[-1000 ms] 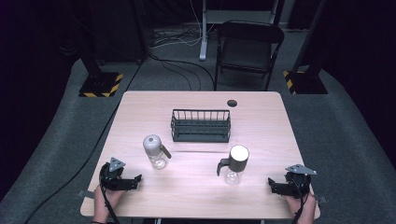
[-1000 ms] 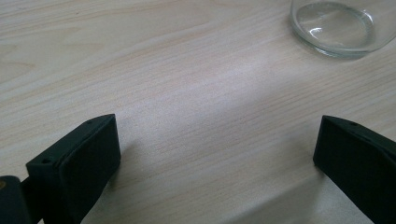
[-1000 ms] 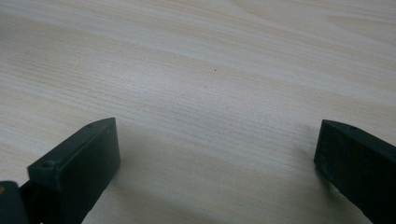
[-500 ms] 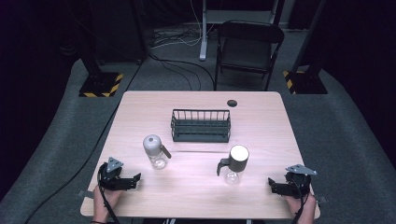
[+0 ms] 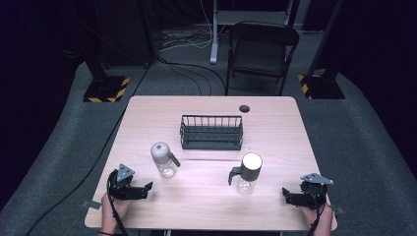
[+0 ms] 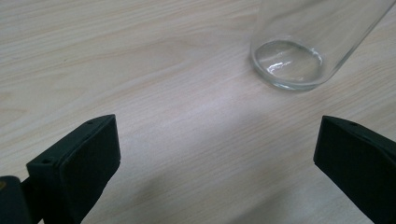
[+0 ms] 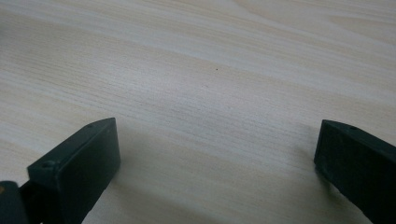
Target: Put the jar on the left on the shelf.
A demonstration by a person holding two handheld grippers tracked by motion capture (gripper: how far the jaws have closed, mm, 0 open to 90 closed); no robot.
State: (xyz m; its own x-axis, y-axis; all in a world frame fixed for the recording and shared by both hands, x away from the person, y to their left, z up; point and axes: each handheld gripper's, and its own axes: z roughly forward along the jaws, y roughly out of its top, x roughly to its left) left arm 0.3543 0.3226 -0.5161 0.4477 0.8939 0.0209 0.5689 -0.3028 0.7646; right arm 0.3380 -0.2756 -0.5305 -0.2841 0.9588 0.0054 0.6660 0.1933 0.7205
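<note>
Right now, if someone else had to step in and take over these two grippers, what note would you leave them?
Left gripper: open, holding nothing, low at the table's near left edge. The grey-lidded bottle stands upright just ahead of it, untouched.
Right gripper: open, holding nothing, at the near right edge. The white-lidded bottle stands upright to its left, untouched.
Black wire rack: mid-table behind both bottles, nothing in it.
Done: nothing yet, by the look of it.
Left: probably grasping each bottle; where they go is a guess, perhaps the rack.
</note>
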